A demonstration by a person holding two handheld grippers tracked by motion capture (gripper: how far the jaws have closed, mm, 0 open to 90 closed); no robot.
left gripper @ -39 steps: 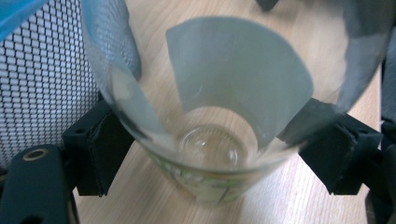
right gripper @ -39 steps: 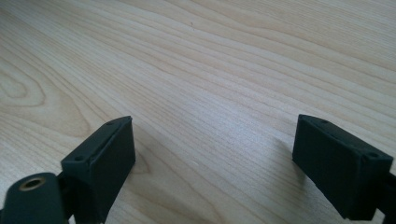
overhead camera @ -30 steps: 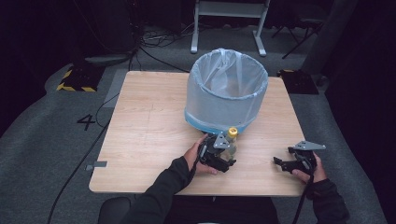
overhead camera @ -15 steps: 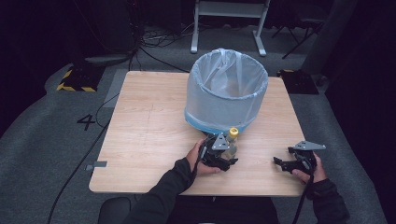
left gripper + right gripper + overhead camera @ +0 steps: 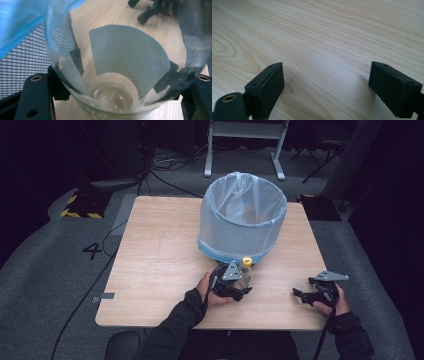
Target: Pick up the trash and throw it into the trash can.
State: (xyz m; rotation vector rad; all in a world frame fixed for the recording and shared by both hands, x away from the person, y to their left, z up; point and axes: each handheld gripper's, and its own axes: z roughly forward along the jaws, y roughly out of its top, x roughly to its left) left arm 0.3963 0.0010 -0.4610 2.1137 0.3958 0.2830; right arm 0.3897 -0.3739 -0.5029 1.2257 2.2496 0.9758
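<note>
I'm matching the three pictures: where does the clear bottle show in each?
High view: bottle low centre, in the left claw, beside the bin.
Left gripper view: bottle centre, between the jaws.
Right gripper view: not in it.
Shared landmark: wooden table.

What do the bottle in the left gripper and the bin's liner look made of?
Bottle: clear, glossy, likely thin plastic; table grain shows through it, yellow cap on top.
Bin liner: thin translucent blue plastic film, creased over a dark mesh wall.
</note>
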